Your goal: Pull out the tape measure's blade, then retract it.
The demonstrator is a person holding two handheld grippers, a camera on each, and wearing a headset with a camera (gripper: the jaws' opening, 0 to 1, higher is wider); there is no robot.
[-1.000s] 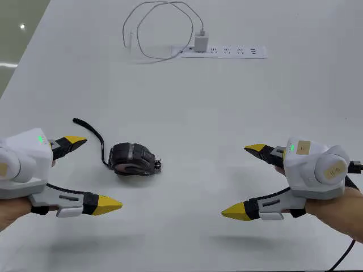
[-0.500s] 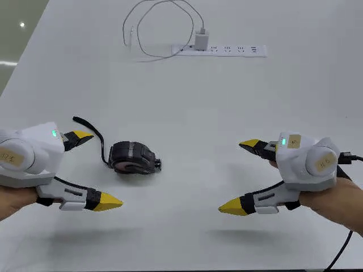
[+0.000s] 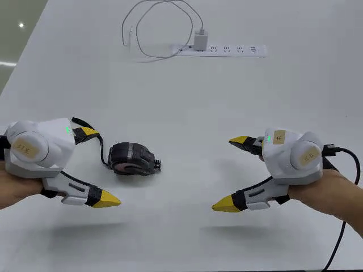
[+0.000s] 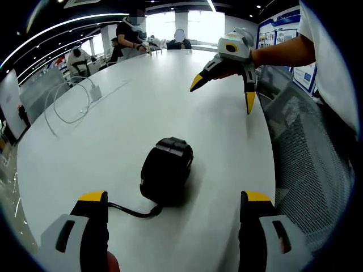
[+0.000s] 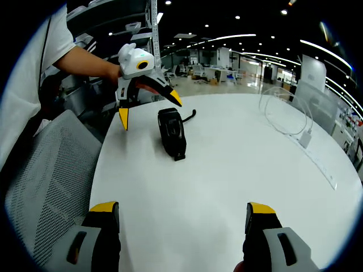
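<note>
My L hand-held gripper (image 3: 102, 165) & R hand-held gripper (image 3: 227, 173) now sit nearer the tape measure (image 3: 131, 158) than 1 s ago, both wide open & empty: pre-grasp stage, nothing pulled out yet.

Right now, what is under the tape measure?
The tape measure lies straight on the white table, with a thin shadow at its edge. Its underside is hidden by its own body, so that face cannot be seen.

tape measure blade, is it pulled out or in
In. The tape measure lies on the table with just its hook at the case mouth, and no blade strip stretches out from it.
</note>
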